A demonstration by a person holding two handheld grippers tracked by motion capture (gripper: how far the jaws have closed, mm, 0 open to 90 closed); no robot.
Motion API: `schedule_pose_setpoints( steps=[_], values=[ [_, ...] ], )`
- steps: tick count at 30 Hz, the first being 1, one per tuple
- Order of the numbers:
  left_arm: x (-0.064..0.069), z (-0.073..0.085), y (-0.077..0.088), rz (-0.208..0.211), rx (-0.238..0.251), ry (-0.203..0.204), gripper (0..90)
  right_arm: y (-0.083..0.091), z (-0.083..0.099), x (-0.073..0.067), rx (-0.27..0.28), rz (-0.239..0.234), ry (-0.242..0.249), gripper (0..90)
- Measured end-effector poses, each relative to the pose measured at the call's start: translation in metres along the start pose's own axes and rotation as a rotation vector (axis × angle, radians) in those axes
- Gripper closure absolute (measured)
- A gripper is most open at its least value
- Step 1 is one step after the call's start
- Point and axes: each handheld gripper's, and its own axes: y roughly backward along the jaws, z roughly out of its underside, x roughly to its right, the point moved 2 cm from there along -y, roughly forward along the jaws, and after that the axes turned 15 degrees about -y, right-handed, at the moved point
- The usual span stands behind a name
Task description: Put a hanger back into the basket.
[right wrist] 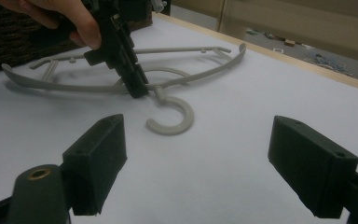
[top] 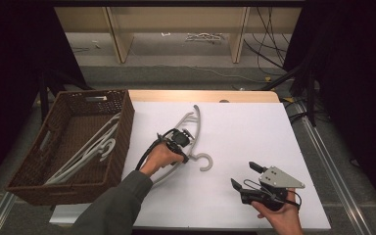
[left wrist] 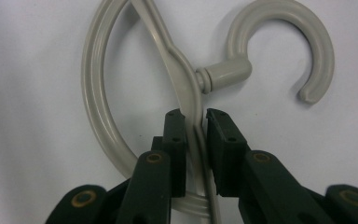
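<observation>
With my left gripper (top: 185, 147) clamped on the grey coat hanger (top: 188, 128), its two black pads (left wrist: 175, 140) press from either side on the thin middle bar just below the neck where the hook (left wrist: 284, 42) joins. That hanger lies flat on the white table (top: 245, 132), a little left of the middle, its long curved arm running from near the far edge back toward me and its open hook pointing toward the right side. In the left gripper view the hook curls up and over to the right of my jaws, and the rounded loop of the hanger sweeps around to their left. My left hand (top: 159, 157) reaches in from the near edge with the cable trailing back along it. My right gripper (top: 245, 177) sits well apart from the hanger, close to the near right corner of the table, held in my right hand (top: 281, 215) with its grey three-cornered plate (top: 281, 177) on top. Its jaws stand wide apart with nothing between them, and they face the hanger across bare white table. A brown woven basket (top: 120, 147) stands just off the left edge of the table, and more pale hangers (top: 90, 147) lie piled inside it.
</observation>
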Motion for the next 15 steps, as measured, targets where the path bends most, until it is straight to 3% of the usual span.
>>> schedule_pose_setpoints(
  steps=[2,4,9,12,13,15],
  values=[
    [-0.003,0.001,0.000,0.017,0.010,0.028,78.8,0.000,0.000,-0.001,-0.003,-0.003,-0.019,20.2],
    [-0.007,0.003,0.000,0.045,0.024,0.056,80.3,0.000,-0.001,0.000,0.009,0.001,-0.003,20.2],
    [-0.010,0.004,0.001,0.060,0.029,0.044,82.1,0.001,-0.001,0.001,0.011,0.002,-0.006,20.3],
    [-0.013,0.003,0.004,0.069,0.065,0.063,82.1,0.003,0.000,0.002,-0.013,0.007,-0.007,20.3],
    [-0.014,0.003,0.007,0.074,0.074,0.068,82.1,0.002,-0.001,0.001,0.011,0.004,-0.012,20.3],
    [-0.014,0.004,0.010,0.072,0.113,0.095,82.1,0.002,0.000,0.001,-0.001,-0.001,-0.018,20.4]
  ],
)
